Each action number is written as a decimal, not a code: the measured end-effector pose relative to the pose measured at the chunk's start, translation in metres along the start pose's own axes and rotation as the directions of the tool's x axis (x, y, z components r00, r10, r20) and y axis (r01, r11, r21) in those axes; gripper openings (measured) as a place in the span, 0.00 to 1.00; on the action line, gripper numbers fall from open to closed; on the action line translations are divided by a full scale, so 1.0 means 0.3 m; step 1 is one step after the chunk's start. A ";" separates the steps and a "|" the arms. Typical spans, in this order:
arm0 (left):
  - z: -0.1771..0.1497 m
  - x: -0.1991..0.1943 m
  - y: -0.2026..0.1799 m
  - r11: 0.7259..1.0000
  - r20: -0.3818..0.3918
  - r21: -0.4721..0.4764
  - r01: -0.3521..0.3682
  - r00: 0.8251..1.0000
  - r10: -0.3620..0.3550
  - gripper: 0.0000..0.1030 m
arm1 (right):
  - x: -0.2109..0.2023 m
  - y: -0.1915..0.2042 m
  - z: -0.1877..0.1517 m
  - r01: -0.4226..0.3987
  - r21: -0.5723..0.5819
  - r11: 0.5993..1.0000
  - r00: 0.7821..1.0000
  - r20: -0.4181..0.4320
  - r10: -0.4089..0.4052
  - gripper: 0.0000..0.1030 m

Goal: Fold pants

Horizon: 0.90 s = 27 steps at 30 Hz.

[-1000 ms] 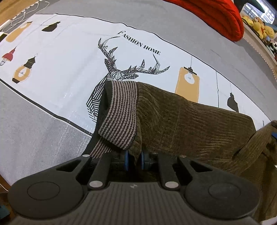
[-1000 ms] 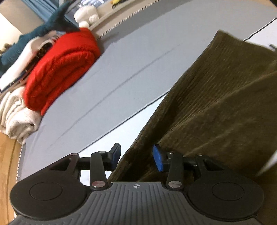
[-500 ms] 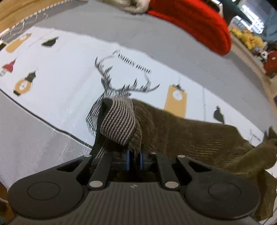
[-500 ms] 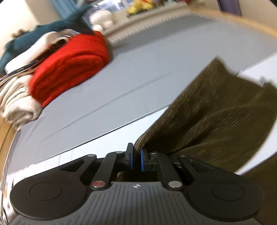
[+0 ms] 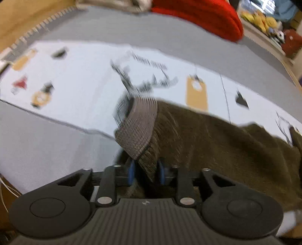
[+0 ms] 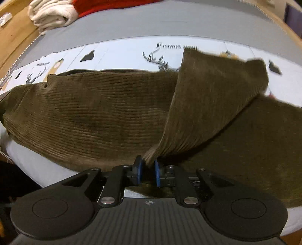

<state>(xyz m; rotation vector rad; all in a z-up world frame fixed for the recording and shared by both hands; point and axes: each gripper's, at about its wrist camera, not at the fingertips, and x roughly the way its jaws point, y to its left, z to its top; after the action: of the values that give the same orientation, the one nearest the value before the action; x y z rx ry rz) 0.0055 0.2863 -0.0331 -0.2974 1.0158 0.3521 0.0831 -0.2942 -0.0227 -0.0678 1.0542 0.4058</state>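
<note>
The olive corduroy pants (image 6: pixel 98 105) lie spread across a white printed sheet (image 5: pixel 79 79) on a gray bed (image 5: pixel 47 143). No box, basket or other holder shows in either view.

The left gripper (image 5: pixel 145 171) is clenched on the pants at the striped waistband (image 5: pixel 139 128), with the cloth pinched between its blue pads (image 5: pixel 131 170); this view is blurred, so how much cloth sits in the grip is hard to tell. The right gripper (image 6: pixel 147 171) grasps a lifted flap of the pants (image 6: pixel 211 98), which rises tilted above the flat part.

Bare sheet and gray bed stretch beyond the pants toward the far edge. There a red folded blanket (image 5: pixel 200 17) and a cream folded cloth (image 6: pixel 51 15) sit beside each other, well apart from the pants. A wooden rim (image 6: pixel 17 35) borders the bed.
</note>
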 end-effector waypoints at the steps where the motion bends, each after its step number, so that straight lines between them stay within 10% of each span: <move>1: 0.009 -0.017 -0.003 1.000 0.038 -0.005 -0.022 0.999 0.023 0.40 | -0.021 -0.025 0.018 -0.013 0.041 0.999 0.999 0.039 0.012 0.21; 8: 0.058 -0.054 -0.067 0.993 0.197 0.035 -0.116 0.975 0.107 0.44 | -0.046 -0.121 0.145 -0.024 0.237 0.971 0.970 0.239 -0.034 0.33; 15: 0.044 0.040 -0.303 0.959 0.100 0.277 0.056 0.991 -0.086 0.44 | 0.167 -0.088 0.286 0.135 0.220 0.966 0.975 0.145 -0.169 0.48; 22: 0.058 0.107 -0.413 0.931 0.052 0.352 0.093 0.992 -0.118 0.46 | 0.291 -0.036 0.310 0.269 0.124 0.955 0.961 0.037 -0.275 0.50; 25: 0.058 0.121 -0.434 0.929 0.039 0.359 0.093 0.993 -0.114 0.48 | 0.314 -0.034 0.293 0.281 0.095 0.955 0.959 0.008 -0.283 0.42; 27: 0.051 0.107 -0.448 0.926 0.043 0.365 0.092 0.992 -0.116 0.49 | 0.303 -0.046 0.277 0.279 0.101 0.955 0.960 0.003 -0.281 0.17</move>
<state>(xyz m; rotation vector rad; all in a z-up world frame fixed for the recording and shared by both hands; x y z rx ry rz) 0.0892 0.1756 -0.0429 -0.0050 0.9761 0.0719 0.1960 -0.2598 -0.0610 -0.1234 1.0290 0.0961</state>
